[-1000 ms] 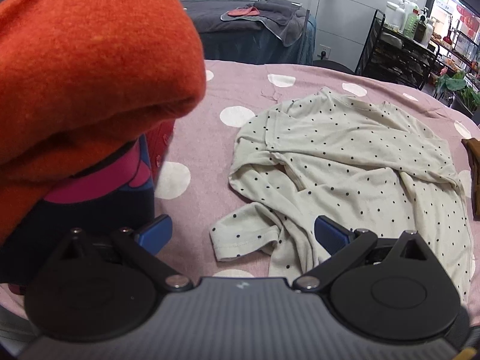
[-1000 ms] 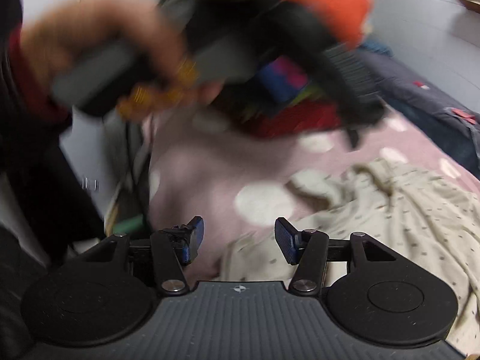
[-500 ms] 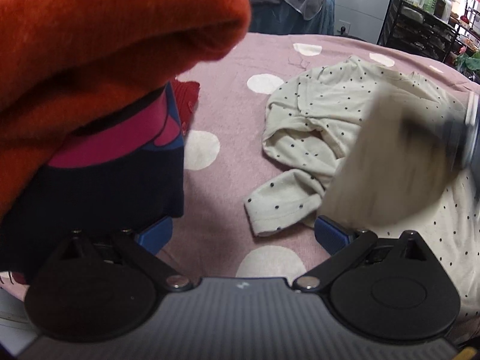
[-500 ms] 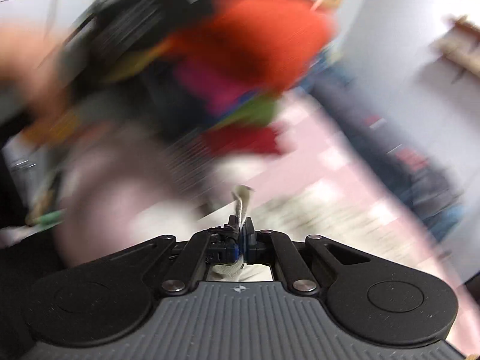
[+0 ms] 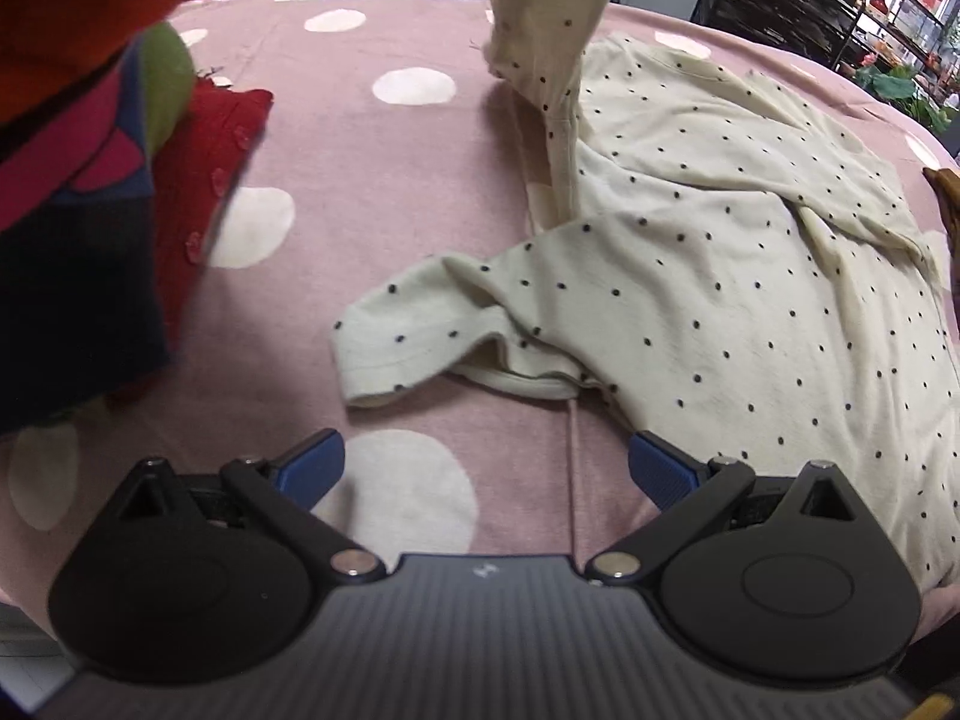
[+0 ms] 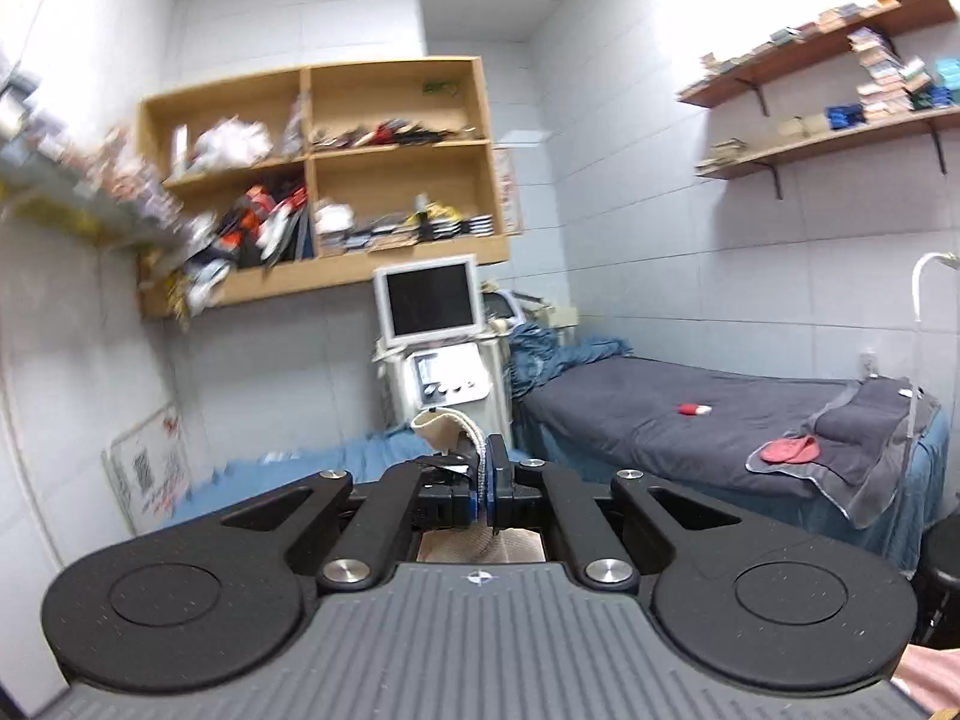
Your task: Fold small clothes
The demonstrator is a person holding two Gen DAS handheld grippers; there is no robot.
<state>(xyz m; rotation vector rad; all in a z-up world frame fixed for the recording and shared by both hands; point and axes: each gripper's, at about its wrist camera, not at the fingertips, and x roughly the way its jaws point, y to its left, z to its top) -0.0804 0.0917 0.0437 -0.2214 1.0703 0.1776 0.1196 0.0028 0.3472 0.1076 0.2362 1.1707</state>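
A cream shirt with black dots [image 5: 708, 252] lies crumpled on the pink dotted cloth [image 5: 372, 192]. One sleeve [image 5: 420, 342] points toward my left gripper [image 5: 486, 468], which is open and empty just above the cloth in front of that sleeve. Another part of the shirt [image 5: 546, 12] is lifted up out of the top of the left wrist view. My right gripper [image 6: 483, 480] is shut on a cream hem of the shirt [image 6: 444, 426] and points up at the room, away from the table.
A stack of folded clothes stands at the left: orange [image 5: 90, 0], navy and pink [image 5: 66, 210], red [image 5: 210, 168]. A brown item [image 5: 948, 192] lies at the right edge. A metal rack [image 5: 792, 6] stands behind. The right wrist view shows a massage bed [image 6: 690, 420], a monitor [image 6: 426, 300] and wall shelves [image 6: 324, 180].
My right gripper shut on the shirt's hem and swung up, lifting that part off the table. My left gripper moved closer to the near sleeve and stayed open.
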